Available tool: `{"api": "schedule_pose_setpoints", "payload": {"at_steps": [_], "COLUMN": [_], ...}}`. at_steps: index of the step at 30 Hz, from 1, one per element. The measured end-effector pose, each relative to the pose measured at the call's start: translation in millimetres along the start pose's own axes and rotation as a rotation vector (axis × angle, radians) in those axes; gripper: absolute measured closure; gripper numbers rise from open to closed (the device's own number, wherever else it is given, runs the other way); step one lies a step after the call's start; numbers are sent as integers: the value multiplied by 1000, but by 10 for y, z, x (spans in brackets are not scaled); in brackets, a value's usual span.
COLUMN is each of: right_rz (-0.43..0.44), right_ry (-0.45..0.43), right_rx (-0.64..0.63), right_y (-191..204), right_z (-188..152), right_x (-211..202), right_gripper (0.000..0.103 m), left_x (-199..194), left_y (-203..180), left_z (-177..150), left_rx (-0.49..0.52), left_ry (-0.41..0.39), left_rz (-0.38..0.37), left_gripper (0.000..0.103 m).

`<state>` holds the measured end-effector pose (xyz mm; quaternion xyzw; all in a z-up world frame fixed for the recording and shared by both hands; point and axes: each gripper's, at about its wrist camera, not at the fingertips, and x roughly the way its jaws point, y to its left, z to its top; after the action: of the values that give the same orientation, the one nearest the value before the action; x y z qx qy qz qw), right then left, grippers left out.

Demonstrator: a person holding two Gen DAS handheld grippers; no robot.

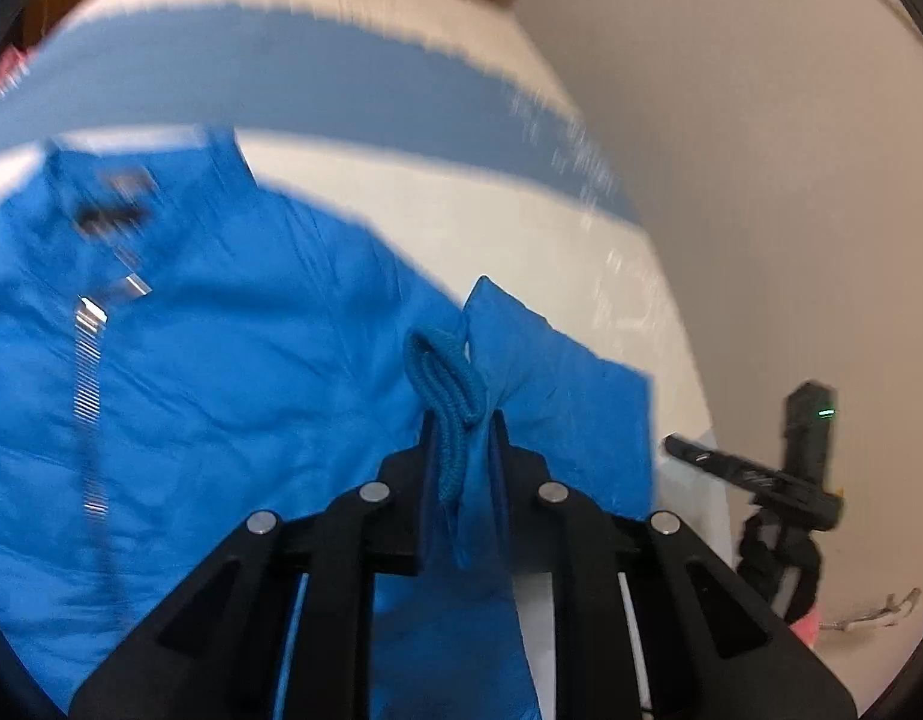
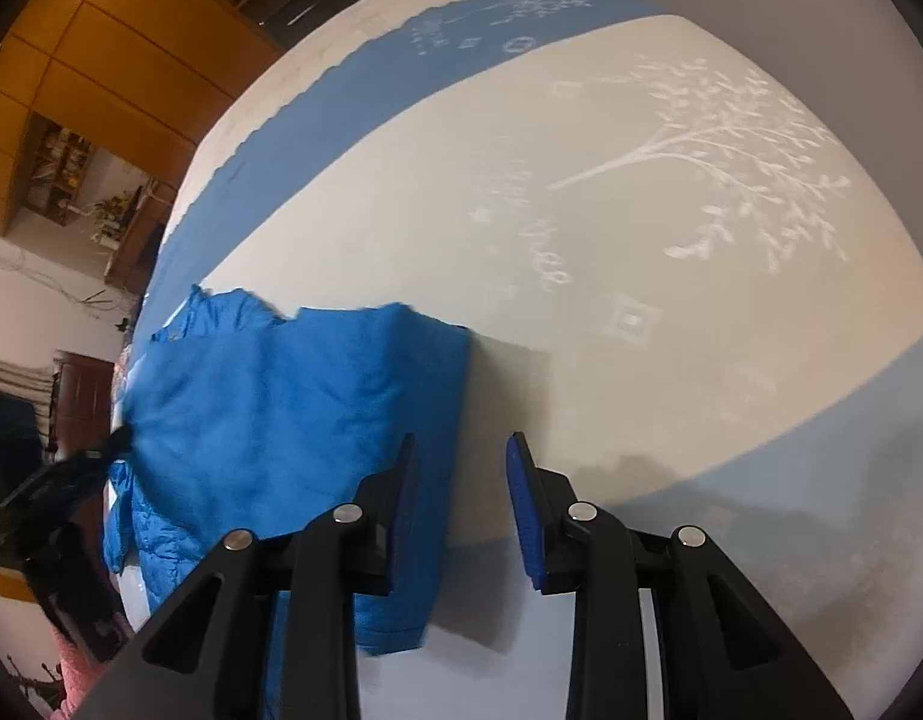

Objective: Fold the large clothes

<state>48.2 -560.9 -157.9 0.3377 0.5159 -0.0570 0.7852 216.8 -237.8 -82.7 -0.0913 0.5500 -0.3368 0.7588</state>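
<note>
Between the fingers of the left gripper (image 1: 461, 426), the blue jacket's (image 1: 209, 372) ribbed cuff (image 1: 446, 384) is pinched tight, its body spread beyond. The right gripper (image 2: 461, 450) stands apart, empty, over the jacket's edge on the bedspread (image 2: 581, 192).

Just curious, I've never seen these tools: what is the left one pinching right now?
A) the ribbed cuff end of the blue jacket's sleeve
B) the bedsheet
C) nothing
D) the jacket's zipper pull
A: the left gripper is closed on the ribbed cuff of the blue jacket.
</note>
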Motion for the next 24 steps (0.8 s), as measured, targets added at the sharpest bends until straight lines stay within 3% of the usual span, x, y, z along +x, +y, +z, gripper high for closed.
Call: {"api": "schedule_pose_setpoints", "payload": {"at_steps": [3,5,9,12,17,20,22,24], "right_rz": [26,55,119,161,197,188,126,99], "right_ry": [4,12,44,74,147,182,208,232], "right_rx": [-37,-67,-127,-183,-257,-269,-274,-274], "right_y": [185,345,712,1029,1491,1644,1689,1683], "right_z": [42,65,96,72,-22,-70,-80,-109], "right_x": [61,106,243,382,718,921,1110,1259], "right_gripper": [72,72,71,71,71,71,73,73], "left_x": [-500,-752,-1058,-1230,-1201,-1081,-941,-877], "left_y": [145,326,810,1188,1746,2060,2317,2449], "left_z": [66,87,75,-27,-145,-181,-293,-368], "left_rx": [-7,-23,-116,-161,-257,-309,-344,-350], "left_ry": [-118,-184,-227,-254,-209,-144,-90,-85], "left_rz": [61,145,257,402,543,572,583,572], "left_gripper": [89,89,90,90,90,90,88,86]}}
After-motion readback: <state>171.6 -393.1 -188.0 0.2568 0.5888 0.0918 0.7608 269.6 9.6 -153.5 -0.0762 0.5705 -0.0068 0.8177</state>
